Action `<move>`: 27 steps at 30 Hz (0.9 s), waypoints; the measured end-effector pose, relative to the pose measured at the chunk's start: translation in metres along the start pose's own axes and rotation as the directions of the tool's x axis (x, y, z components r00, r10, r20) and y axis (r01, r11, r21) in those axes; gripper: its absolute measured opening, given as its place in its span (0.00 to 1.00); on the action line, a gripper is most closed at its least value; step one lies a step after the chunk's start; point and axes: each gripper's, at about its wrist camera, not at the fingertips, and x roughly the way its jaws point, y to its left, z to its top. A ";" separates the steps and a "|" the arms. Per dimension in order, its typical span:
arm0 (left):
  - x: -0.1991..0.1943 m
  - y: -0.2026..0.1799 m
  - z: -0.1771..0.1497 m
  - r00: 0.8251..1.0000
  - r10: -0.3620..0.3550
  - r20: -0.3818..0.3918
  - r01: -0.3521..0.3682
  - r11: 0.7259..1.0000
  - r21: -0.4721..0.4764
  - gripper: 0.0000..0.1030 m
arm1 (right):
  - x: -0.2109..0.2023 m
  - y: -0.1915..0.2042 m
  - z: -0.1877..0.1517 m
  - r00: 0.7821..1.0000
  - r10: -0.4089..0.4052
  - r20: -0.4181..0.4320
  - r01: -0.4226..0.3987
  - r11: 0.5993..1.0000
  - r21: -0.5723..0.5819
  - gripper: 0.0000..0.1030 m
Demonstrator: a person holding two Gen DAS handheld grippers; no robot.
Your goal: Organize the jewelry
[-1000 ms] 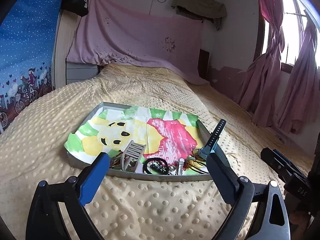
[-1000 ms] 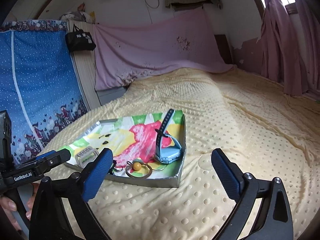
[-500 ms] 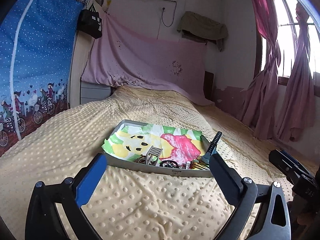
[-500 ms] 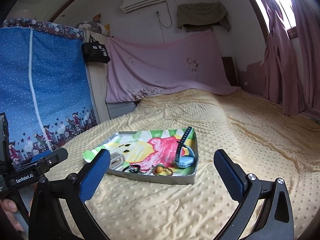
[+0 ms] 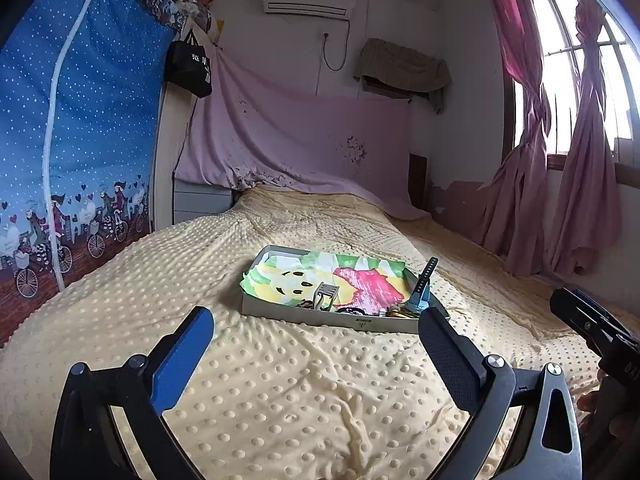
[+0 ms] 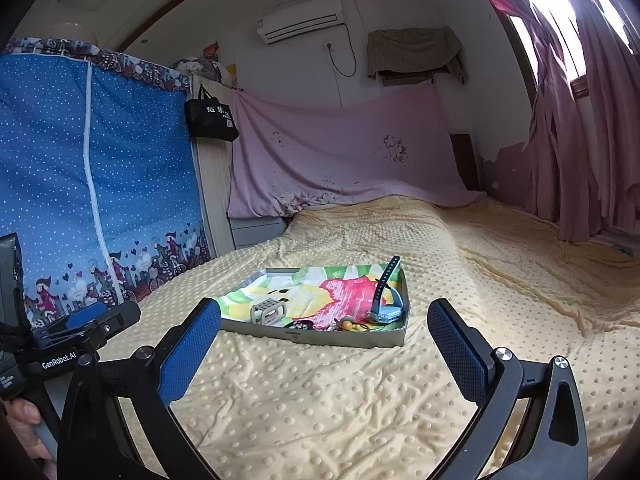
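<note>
A shallow grey tray (image 5: pixel 320 318) (image 6: pixel 320 336) lined with a colourful cartoon sheet rests on the yellow dotted blanket. Along its near edge lie a blue watch (image 5: pixel 420 300) (image 6: pixel 386 312) with its strap standing up, a grey watch band (image 5: pixel 326 294) (image 6: pixel 268 312), dark hair ties (image 5: pixel 352 311) and a ring with an orange bead (image 6: pixel 348 325). My left gripper (image 5: pixel 316 328) is open and empty, well back from the tray. My right gripper (image 6: pixel 324 320) is also open and empty, the same distance short of the tray.
The blanket (image 5: pixel 280 400) covers the whole bed. A pink sheet (image 5: pixel 296 140) hangs at the head, a blue dotted cloth (image 5: pixel 80 140) on the left, pink curtains (image 5: pixel 560 160) on the right. The other gripper shows at each view's edge (image 5: pixel 592 328) (image 6: pixel 72 336).
Both grippers have drawn back and upward from the tray, which now looks smaller and farther. Both stayed open and empty. The jewelry in the tray has not moved.
</note>
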 end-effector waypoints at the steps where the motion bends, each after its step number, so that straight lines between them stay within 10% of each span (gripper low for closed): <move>1: -0.003 0.001 -0.001 1.000 0.003 0.002 -0.003 1.000 0.003 1.00 | -0.003 0.001 -0.001 1.000 0.000 0.000 0.000 1.000 -0.006 0.99; 27: -0.031 0.015 -0.041 0.998 0.044 -0.034 -0.042 0.998 0.050 1.00 | -0.032 0.016 -0.037 0.996 -0.003 -0.089 0.001 1.000 -0.026 0.99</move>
